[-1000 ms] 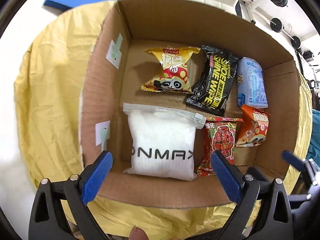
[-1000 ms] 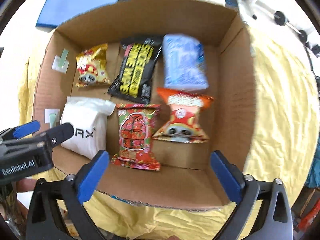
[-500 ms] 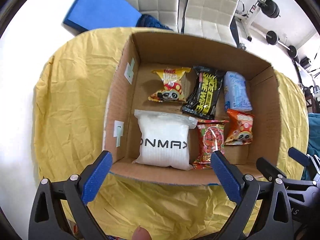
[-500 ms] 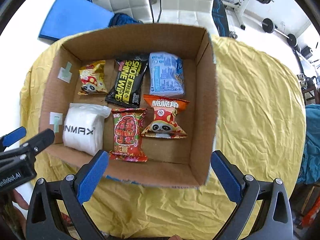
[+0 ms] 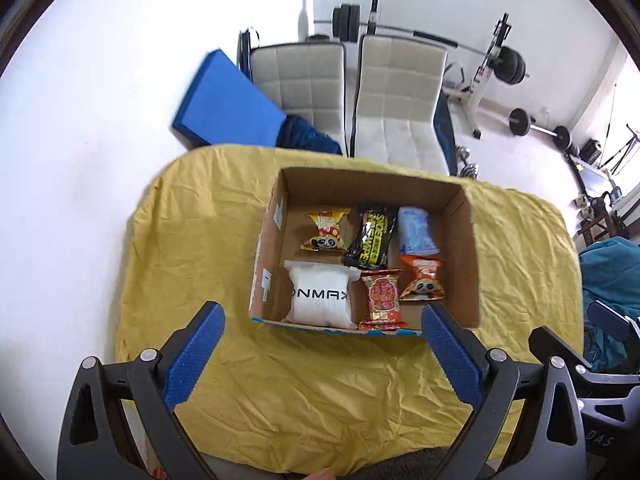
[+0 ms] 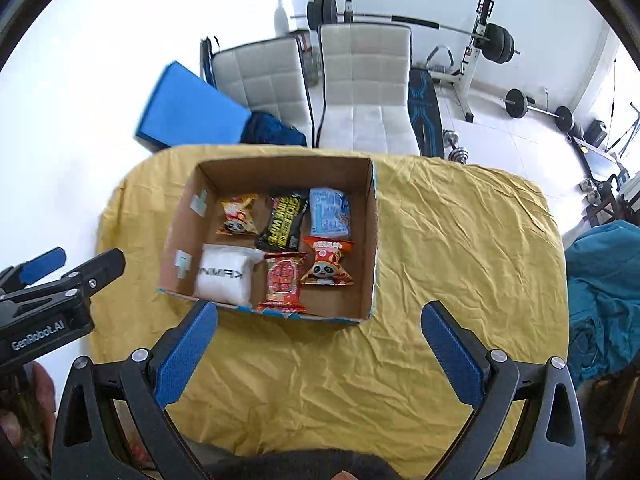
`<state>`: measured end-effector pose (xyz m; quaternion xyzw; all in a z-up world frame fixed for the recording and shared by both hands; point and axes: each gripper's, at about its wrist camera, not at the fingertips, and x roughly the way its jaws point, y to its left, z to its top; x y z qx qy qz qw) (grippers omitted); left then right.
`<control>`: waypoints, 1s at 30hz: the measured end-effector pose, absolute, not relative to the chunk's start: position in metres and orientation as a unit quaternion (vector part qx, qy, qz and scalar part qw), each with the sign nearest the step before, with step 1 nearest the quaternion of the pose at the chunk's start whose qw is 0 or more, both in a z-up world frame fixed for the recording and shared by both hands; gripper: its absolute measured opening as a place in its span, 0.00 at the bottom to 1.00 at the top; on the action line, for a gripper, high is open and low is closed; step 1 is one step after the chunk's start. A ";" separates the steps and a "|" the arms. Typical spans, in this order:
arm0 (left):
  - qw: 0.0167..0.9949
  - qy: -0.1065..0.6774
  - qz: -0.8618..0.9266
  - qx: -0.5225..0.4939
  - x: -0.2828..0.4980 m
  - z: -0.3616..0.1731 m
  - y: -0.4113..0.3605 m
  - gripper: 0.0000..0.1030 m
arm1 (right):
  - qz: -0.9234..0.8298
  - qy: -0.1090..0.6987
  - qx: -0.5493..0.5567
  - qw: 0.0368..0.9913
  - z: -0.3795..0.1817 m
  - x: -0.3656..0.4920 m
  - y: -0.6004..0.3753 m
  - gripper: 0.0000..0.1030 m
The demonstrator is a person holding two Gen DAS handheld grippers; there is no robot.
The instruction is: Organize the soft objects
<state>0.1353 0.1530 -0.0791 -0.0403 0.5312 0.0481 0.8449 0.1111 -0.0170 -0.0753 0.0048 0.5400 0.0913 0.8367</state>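
Observation:
An open cardboard box (image 5: 466,256) (image 6: 370,236) sits on a yellow cloth. Inside lie a white ONMAX pouch (image 5: 319,295) (image 6: 224,274), a yellow panda snack (image 5: 326,230) (image 6: 237,215), a black shoe-wipe pack (image 5: 370,236) (image 6: 284,224), a pale blue pack (image 5: 416,230) (image 6: 330,212), a red snack (image 5: 383,300) (image 6: 282,282) and an orange panda snack (image 5: 422,280) (image 6: 328,262). My left gripper (image 5: 322,334) and right gripper (image 6: 318,330) hang open and empty, high above the box's near edge.
The yellow cloth (image 5: 192,248) (image 6: 460,240) covers the table. Behind stand two white chairs (image 5: 396,92) (image 6: 364,80), a blue mat (image 5: 220,100) (image 6: 188,108) and weight equipment (image 5: 496,68). A teal fabric heap (image 6: 604,288) lies at the right.
Both grippers have pulled up and back from the box, which now looks much smaller. The room behind has come into view. The packs in the box have not moved.

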 end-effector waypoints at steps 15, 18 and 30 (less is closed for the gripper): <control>0.866 0.495 0.047 -0.049 0.077 -0.015 0.151 0.98 | 0.092 0.502 0.008 0.860 -0.007 0.063 -0.035 1.00; 0.867 0.493 0.045 -0.061 0.070 -0.013 0.152 0.98 | 0.089 0.496 0.007 0.864 -0.002 0.060 -0.036 1.00; 0.867 0.492 0.049 -0.064 0.058 -0.007 0.146 0.98 | 0.079 0.497 0.001 0.864 -0.001 0.056 -0.037 1.00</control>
